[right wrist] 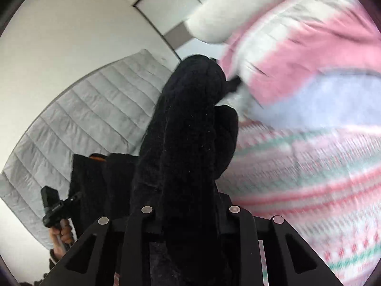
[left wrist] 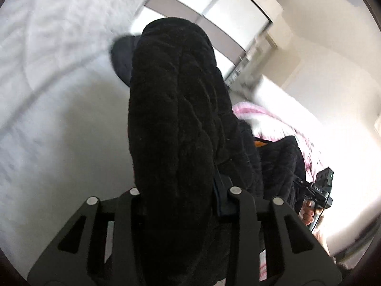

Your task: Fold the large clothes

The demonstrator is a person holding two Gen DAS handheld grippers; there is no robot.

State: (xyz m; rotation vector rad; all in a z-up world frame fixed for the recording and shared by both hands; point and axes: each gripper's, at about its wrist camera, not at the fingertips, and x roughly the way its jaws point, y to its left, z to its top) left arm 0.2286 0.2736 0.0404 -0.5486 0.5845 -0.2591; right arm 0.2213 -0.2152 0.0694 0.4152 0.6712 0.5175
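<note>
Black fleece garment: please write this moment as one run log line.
left hand-held gripper: shut on black fleece garment | right hand-held gripper: shut on it | garment: lifted above grey quilted bedding

A big bed (left wrist: 47, 95) is lying under a soft grey quilt (right wrist: 95, 100) with sewn lines running across it. A white pillow (right wrist: 214, 16) is sitting at one end. A blanket (right wrist: 309, 166) with pink, white and green stripes is spreading over the other side of the bed. White walls (left wrist: 321, 47) are standing all around. Tall cupboard doors (left wrist: 214, 7) with dark frames are lining one wall. Bright light is shining in from one side and is making that part of the room glow white.
</note>
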